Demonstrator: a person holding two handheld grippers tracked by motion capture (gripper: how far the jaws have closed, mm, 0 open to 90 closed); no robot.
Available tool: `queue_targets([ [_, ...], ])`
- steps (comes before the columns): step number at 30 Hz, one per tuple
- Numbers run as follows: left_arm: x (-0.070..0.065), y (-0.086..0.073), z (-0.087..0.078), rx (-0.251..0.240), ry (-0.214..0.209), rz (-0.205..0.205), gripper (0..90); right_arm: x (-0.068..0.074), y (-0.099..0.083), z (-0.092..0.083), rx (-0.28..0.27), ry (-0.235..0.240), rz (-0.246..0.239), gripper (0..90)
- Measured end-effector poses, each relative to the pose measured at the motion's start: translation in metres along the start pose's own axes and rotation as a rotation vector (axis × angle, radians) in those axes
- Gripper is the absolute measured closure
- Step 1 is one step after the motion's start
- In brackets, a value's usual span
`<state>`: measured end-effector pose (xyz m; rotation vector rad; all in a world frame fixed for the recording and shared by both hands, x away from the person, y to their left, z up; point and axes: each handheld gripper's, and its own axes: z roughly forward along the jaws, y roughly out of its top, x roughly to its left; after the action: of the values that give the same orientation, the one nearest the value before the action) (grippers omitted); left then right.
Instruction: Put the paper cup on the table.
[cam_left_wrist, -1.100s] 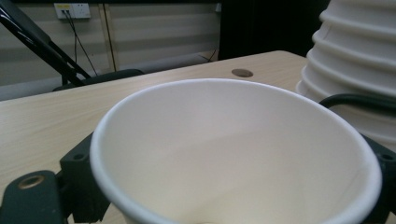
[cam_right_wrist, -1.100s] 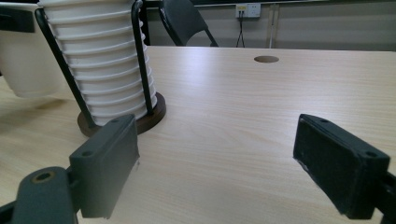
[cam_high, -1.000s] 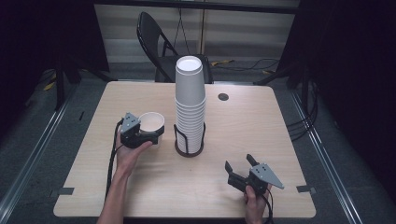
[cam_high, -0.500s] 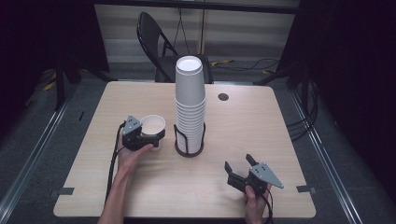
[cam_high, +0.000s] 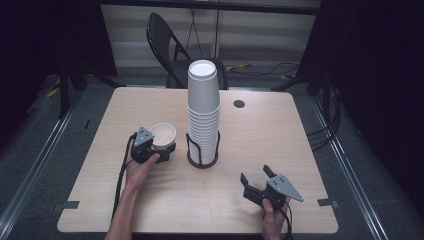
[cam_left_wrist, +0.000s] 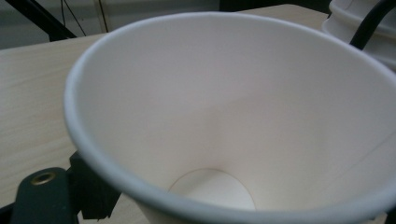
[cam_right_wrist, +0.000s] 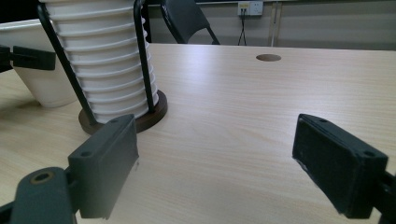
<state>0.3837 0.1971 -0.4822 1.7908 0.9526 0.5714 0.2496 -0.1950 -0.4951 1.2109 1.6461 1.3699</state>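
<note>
Left gripper: your left gripper sits on the pale wooden table, its jaws around the lower wall of a single white paper cup; they have just been closing on it, and the cup stands between them.

Grip: in the right gripper view a black jaw lies against the cup's wall, so the jaws read as clamped on the cup.

Single cup: it stands upright, mouth open to the ceiling, base on the table; in the left gripper view its white interior rises directly over the jaws, the round bottom showing near the lower edge.

Cup stack: a tall stack of white paper cups stands in a black wire holder with a round dark base, just beside your left jaws on the side toward the table's middle, close to the held cup but apart from it.

Right gripper: your right gripper rests near the table's front edge, jaws wide apart with nothing between them.

Ahead of the right jaws: bare tabletop lies between the two black pads; the holder's base stands beyond the left-hand pad, well apart, and the small dark round hole in the tabletop lies far ahead.

Beyond the table: a black folding chair stands past the far edge.
</note>
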Motion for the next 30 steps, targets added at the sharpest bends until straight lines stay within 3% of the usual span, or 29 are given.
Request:
queue_targets([
  [8,-0.001,-0.007,0.000,0.057,0.025,0.009,15.5,0.001,0.000,0.001,0.009,-0.005,-0.008,13.5],
  [15,-0.003,-0.013,-0.005,0.058,0.046,0.000,15.6,0.002,0.001,0.002,0.017,-0.005,-0.014,13.5],
  [21,-0.004,-0.021,-0.020,0.014,0.043,-0.002,15.8,0.001,0.000,0.001,0.010,-0.003,-0.011,13.5],
  [28,-0.004,-0.032,-0.044,-0.059,0.046,-0.074,15.5,0.001,0.000,0.000,0.005,-0.003,-0.007,13.5],
  [30,-0.006,-0.035,-0.049,-0.072,0.042,-0.075,15.5,0.001,0.000,0.000,0.005,-0.003,-0.007,13.5],
])
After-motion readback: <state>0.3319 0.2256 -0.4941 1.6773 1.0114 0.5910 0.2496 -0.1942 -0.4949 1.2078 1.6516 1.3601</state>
